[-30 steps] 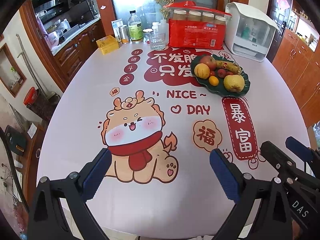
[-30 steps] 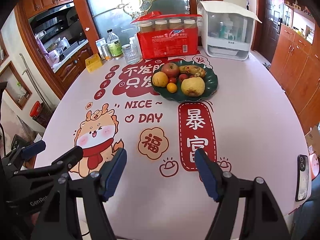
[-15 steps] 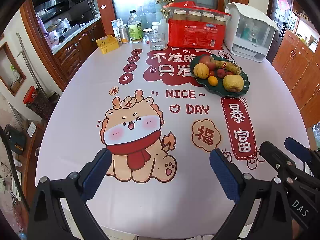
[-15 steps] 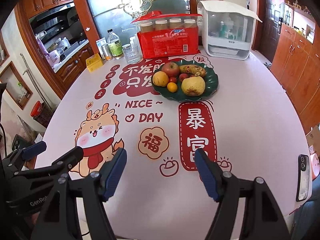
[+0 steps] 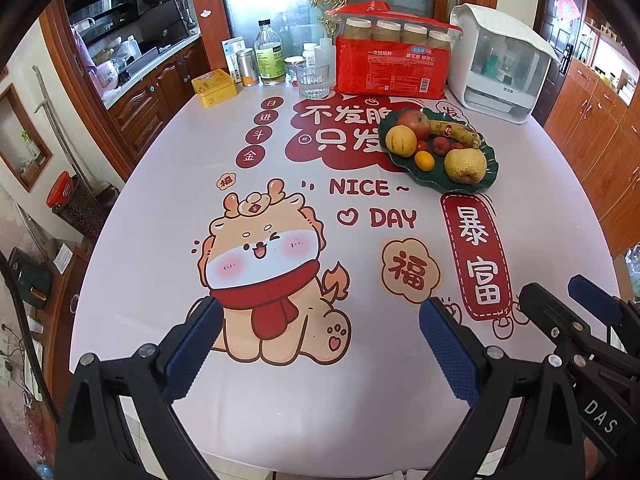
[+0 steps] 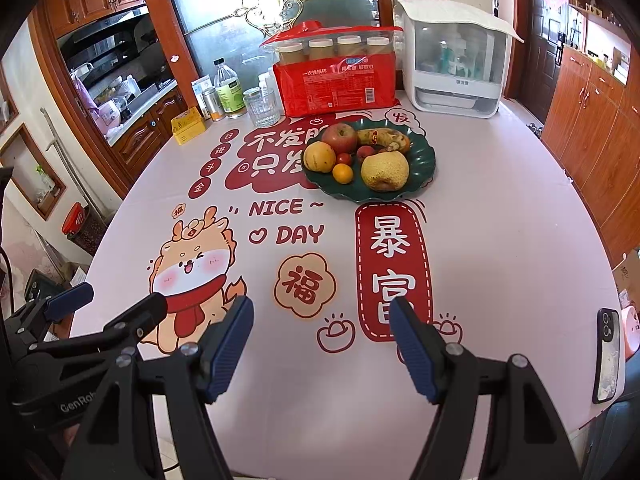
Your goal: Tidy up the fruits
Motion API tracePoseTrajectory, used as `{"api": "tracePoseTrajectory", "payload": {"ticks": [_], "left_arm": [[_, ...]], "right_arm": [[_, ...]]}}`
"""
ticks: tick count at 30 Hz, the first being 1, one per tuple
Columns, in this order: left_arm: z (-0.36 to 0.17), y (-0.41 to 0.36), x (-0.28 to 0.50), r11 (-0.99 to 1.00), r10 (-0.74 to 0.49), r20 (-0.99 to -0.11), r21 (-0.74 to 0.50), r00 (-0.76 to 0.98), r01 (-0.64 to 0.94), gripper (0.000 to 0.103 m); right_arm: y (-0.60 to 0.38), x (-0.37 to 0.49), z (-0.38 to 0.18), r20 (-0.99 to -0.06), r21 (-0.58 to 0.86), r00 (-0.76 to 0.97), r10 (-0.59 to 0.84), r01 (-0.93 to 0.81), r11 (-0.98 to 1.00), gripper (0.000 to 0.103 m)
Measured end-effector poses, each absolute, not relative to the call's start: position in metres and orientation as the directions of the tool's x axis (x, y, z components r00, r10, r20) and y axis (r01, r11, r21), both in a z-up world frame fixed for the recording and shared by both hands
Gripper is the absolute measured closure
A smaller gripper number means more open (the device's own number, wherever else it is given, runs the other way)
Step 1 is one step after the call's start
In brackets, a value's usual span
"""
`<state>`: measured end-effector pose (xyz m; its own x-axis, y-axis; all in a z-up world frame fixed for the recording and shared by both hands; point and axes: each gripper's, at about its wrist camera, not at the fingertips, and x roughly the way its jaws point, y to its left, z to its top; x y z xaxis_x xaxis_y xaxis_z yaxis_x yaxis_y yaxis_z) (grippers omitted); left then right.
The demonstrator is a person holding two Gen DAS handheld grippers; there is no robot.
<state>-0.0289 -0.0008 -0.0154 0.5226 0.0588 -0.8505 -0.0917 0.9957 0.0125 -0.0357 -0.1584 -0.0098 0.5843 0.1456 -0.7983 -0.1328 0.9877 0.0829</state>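
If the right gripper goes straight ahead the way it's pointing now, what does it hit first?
Probably bare tablecloth first. The right gripper, open and empty, aims along the red banner print toward the green fruit plate, nearest the big yellow pear. Depth unclear.

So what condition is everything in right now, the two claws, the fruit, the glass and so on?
Left gripper: open, empty, over the table's near edge.
Right gripper: open, empty.
Green plate: holding all the fruit.
Apple: on the plate, whole.
Banana: on the plate, unpeeled, brown-spotted.
Drinking glass: upright; contents unclear.
Phone: lying flat, camera side up.
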Motion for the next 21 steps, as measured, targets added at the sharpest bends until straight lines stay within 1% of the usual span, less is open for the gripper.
{"api": "tracePoseTrajectory", "payload": {"ticks": [21], "left_arm": [[-0.0163, -0.0044, -0.0284, 0.996, 0.056, -0.852, 0.011, 0.521, -0.089, 0.005]], "right_arm": [[-0.1595, -0.0353, -0.0104, -0.799, 0.085, 0.583, 0.146, -0.131, 0.988, 0.032]]}}
